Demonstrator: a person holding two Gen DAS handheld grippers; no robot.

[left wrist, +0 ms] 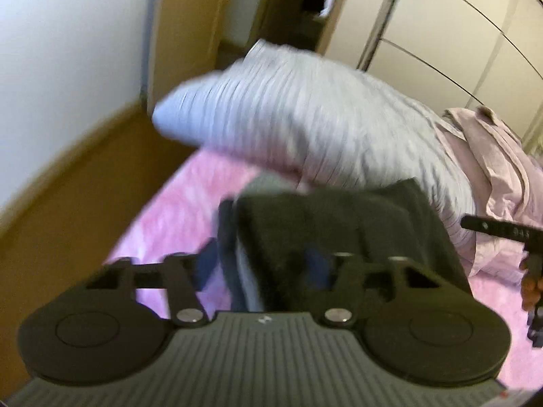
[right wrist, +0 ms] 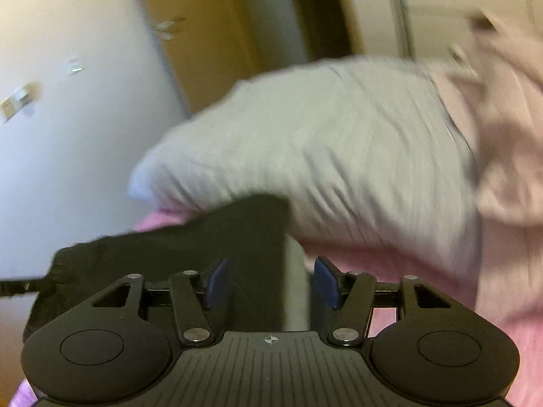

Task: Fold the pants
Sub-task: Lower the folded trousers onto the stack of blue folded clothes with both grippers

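Two grippers worked over the dark, soft fabric pants (left wrist: 325,230), which lay partly folded on the fuzzy pink bedspread (left wrist: 176,210), right in front of a plump pillow in a grey-striped case (left wrist: 305,118).

The left gripper (left wrist: 258,264) had cloth running between its blue pads (left wrist: 207,264), but blur and the dark fabric hid whether those pads actually pressed on it, so I could not tell if it was clenched or released. The right gripper (right wrist: 271,285) stood released: its blue pads (right wrist: 217,281) were apart, with a dark fold and a paler grey strip lying loosely between them, touching neither side firmly.

My judgement was that the fold could spring open once let go, since the cloth looked thick and bunched rather than flat. The pants sat close against the pillow, so any push forward might have ridden the edge up onto it and skewed the fold. A crumpled pale pink garment (left wrist: 492,176) lay near on the right and could have been dragged in by a careless sweep.

No container showed in either view; the pants rested only on the bedspread.
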